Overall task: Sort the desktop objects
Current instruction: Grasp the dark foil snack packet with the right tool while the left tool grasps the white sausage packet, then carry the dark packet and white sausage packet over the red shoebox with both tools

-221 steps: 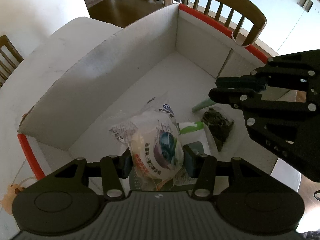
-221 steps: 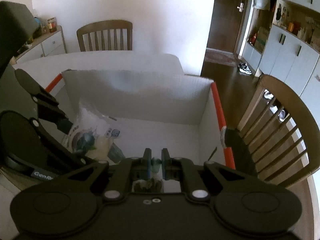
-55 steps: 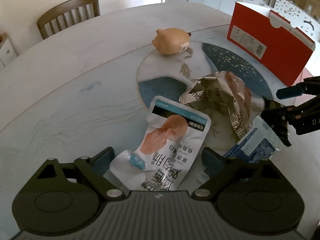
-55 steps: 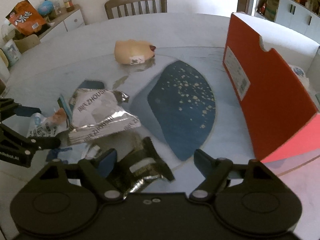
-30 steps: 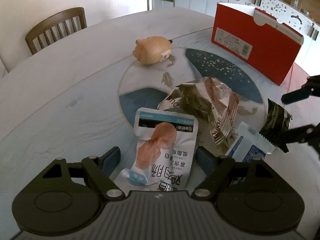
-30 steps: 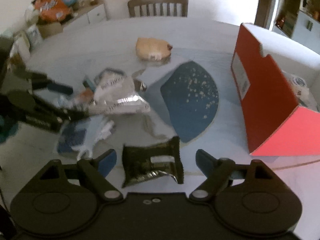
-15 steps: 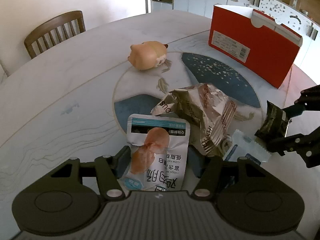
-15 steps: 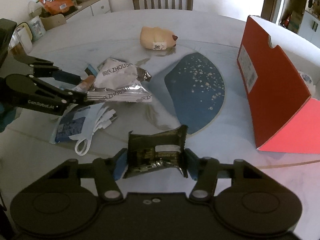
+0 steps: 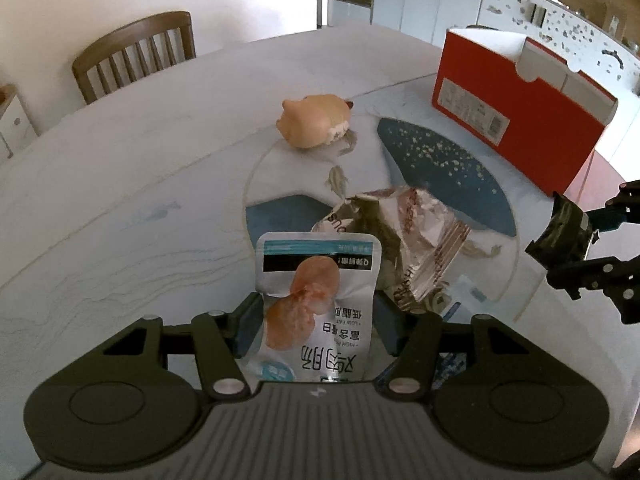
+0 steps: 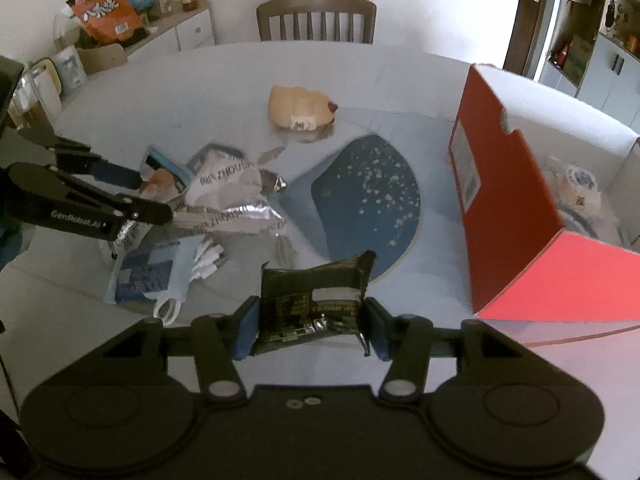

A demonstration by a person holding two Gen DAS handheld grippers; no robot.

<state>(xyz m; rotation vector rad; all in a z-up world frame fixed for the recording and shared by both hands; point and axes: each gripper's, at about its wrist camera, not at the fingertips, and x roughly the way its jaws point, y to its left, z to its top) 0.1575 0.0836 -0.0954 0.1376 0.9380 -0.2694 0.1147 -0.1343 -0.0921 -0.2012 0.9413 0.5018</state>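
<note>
My left gripper (image 9: pixel 314 326) is shut on a white snack pouch (image 9: pixel 316 292) with a pink sausage picture, lifted a little off the table. My right gripper (image 10: pixel 310 326) is shut on a dark green foil packet (image 10: pixel 314 300), also held above the table; the packet also shows in the left wrist view (image 9: pixel 564 232). A crumpled silver wrapper (image 9: pixel 404 236) and a blue-white packet with a white cable (image 10: pixel 160 272) lie on the table. The red box (image 10: pixel 512 208) stands open at the right with a snack bag inside (image 10: pixel 576 184).
A tan plush toy (image 9: pixel 316 124) lies at mid table beyond a blue patterned patch (image 10: pixel 368 196). Wooden chairs (image 10: pixel 316 18) stand at the far side. A sideboard with an orange bag (image 10: pixel 104 8) stands at the back left.
Both grippers closed on their packets and lifted them: left on the white pouch, right on the dark foil packet. The views pulled back slightly from the table.
</note>
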